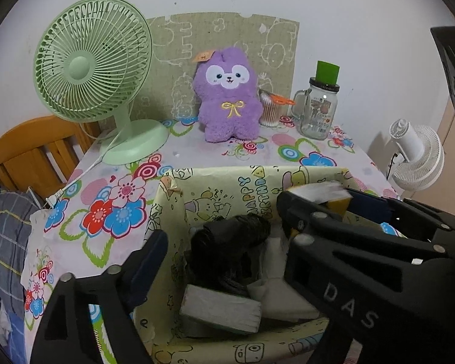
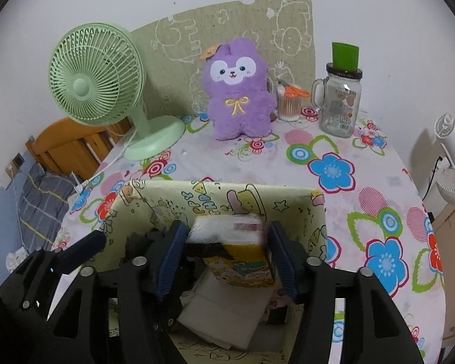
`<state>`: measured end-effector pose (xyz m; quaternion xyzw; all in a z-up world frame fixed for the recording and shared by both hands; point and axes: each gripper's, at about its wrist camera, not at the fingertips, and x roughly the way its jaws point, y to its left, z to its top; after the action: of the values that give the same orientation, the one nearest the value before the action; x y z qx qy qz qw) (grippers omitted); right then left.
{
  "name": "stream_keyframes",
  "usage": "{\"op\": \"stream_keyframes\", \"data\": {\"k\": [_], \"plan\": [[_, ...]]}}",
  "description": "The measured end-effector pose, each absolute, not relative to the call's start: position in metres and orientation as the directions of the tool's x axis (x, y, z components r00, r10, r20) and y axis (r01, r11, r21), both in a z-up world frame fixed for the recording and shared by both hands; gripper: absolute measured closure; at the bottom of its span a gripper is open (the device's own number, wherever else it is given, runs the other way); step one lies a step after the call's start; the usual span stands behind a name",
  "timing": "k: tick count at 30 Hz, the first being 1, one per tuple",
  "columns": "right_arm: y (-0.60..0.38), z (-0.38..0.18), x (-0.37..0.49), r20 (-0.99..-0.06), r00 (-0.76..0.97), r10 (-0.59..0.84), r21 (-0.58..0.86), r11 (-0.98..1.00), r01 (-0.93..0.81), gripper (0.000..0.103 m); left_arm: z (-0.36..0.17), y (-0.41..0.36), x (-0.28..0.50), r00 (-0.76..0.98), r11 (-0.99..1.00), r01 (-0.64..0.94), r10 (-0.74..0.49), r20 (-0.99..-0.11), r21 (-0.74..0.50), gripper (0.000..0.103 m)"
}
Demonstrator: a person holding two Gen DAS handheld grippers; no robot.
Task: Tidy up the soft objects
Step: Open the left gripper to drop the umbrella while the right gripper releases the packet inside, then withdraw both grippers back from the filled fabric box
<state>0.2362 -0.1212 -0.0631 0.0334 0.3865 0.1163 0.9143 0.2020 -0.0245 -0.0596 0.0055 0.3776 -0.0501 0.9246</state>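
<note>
Right now the tissue pack [image 2: 238, 251] sits between the right tongs [image 2: 227, 251] over the box [image 2: 317, 221], long axis pointing away; pads prob. just clear. Left tongs [image 1: 224, 233] spread, empty.

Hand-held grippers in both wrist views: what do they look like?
Both are matte black plastic frames with triangular cut-outs and round silver bolts. The fingers carry dark blue ribbed pads. The right hand-held gripper bears the white letters "DAS". No cables or sleeves show.

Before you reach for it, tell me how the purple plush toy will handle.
The purple plush toy looks fluffy and stuffed, so it should squash under the tool and feel light. It stands propped on stubby legs near the wall board, so a push would probably topple it rather than slide it.
</note>
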Motion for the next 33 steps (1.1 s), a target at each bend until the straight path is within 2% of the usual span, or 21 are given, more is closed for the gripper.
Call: {"op": "stream_keyframes", "data": {"k": [1,2,7,17,33], "plan": [[-0.122,-0.065,0.236,-0.703,0.671,0.236,0.152,0.971,-0.183,0.026,-0.061,-0.024,0.203,0.708,0.995,0.096,-0.087,-0.701,-0.026,0.011],[-0.122,-0.066,0.236,-0.702,0.672,0.234,0.150,0.972,-0.182,0.022,-0.062,-0.024,0.203,0.707,0.995,0.097,-0.087,-0.702,-0.026,0.010],[-0.122,-0.066,0.230,-0.704,0.673,0.227,0.139,0.973,-0.183,0.016,-0.063,-0.025,0.201,0.709,0.994,0.102,-0.089,-0.700,-0.023,0.008],[-0.124,-0.061,0.209,-0.691,0.690,0.216,0.123,0.976,-0.183,0.011,-0.059,-0.027,0.184,0.723,0.995,0.104,-0.080,-0.686,-0.007,0.005],[-0.123,-0.055,0.175,-0.666,0.713,0.217,0.120,0.975,-0.185,0.010,-0.054,-0.025,0.155,0.734,0.993,0.113,-0.096,-0.672,-0.018,0.004]]}}
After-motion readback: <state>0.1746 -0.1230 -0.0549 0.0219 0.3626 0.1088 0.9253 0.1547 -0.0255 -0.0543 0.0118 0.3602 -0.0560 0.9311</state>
